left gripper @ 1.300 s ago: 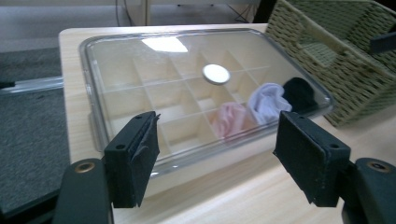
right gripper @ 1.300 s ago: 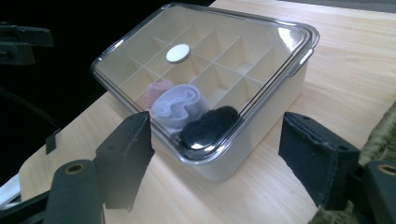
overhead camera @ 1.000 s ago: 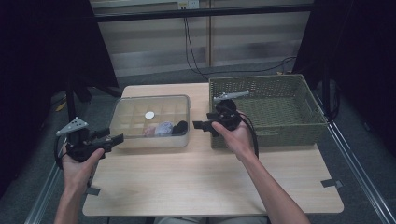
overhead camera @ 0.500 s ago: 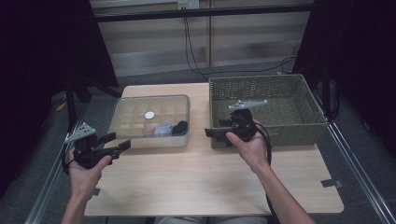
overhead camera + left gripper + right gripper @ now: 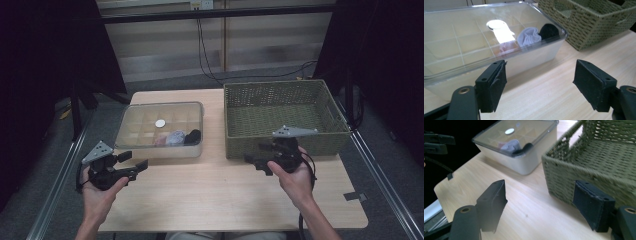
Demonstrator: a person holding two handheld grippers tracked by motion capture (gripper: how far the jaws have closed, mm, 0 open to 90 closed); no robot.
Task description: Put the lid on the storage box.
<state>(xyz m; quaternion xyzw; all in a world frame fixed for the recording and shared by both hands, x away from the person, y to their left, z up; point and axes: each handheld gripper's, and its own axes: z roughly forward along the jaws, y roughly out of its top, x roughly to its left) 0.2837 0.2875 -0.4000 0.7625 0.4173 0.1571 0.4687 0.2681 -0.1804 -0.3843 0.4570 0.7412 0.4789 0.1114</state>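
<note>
Grippers (image 5: 136, 161) (image 5: 256, 161) gape near unlabelled box (image 5: 131, 144).

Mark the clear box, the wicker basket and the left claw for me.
clear box (image 5: 131, 122): high view, on its lid's left part.
wicker basket (image 5: 280, 145): high view, on its front wall.
left claw (image 5: 134, 161): high view, midway between its fingertips.

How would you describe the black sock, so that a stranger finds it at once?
On the wooden table stands a clear lidded box, left of the green woven basket. The black sock lies balled in its near right corner, the only dark bundle beside a white sock.
</note>
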